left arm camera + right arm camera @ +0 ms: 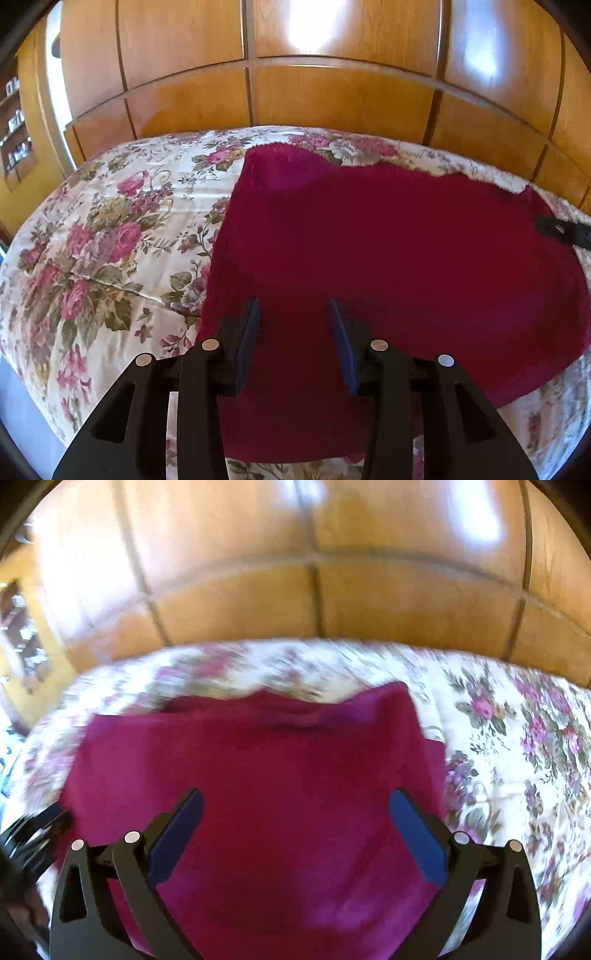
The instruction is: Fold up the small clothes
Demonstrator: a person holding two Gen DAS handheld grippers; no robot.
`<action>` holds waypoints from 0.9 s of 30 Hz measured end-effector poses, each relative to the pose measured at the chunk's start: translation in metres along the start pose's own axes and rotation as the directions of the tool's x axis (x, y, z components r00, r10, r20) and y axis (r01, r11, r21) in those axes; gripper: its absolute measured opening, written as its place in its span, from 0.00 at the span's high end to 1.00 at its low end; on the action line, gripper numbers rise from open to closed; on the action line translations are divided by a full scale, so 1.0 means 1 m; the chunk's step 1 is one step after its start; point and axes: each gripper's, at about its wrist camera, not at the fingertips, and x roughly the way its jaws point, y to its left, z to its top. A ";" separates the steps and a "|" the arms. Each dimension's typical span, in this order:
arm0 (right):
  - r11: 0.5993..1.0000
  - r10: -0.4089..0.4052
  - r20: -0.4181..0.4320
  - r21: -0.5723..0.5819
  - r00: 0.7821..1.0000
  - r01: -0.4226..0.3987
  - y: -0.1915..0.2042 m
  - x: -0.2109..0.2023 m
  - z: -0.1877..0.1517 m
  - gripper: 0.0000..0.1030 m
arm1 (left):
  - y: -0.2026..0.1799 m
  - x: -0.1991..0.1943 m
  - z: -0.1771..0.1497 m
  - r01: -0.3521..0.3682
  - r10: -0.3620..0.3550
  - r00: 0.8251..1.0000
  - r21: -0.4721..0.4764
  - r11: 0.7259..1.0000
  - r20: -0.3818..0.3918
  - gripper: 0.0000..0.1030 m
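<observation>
Where both part-open jaws hover, red garment directly below, on floral bedspread

crimson garment, spread flat on floral bedspread

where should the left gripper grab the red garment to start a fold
Take the red garment by its left side edge, near the bottom hem, coming in from the left over the floral bedspread. That edge lies flat, straight and exposed, and the open left gripper already hangs just inside it. The right gripper is open too.
</observation>
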 end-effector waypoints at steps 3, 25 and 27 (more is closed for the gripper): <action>0.999 -0.003 -0.036 0.033 0.999 0.004 -0.024 0.030 0.001 0.02 | -0.003 0.004 -0.001 -0.001 0.001 1.000 0.016 1.000 -0.006 0.63; 0.959 0.210 0.024 0.187 0.977 -0.211 -0.070 -0.035 -0.067 0.02 | -0.005 -0.022 -0.009 0.013 -0.013 1.000 -0.024 1.000 0.012 0.46; 0.961 0.222 0.018 0.164 0.975 -0.222 -0.063 -0.041 -0.075 0.02 | -0.006 -0.024 -0.011 0.017 -0.017 1.000 -0.025 1.000 0.008 0.46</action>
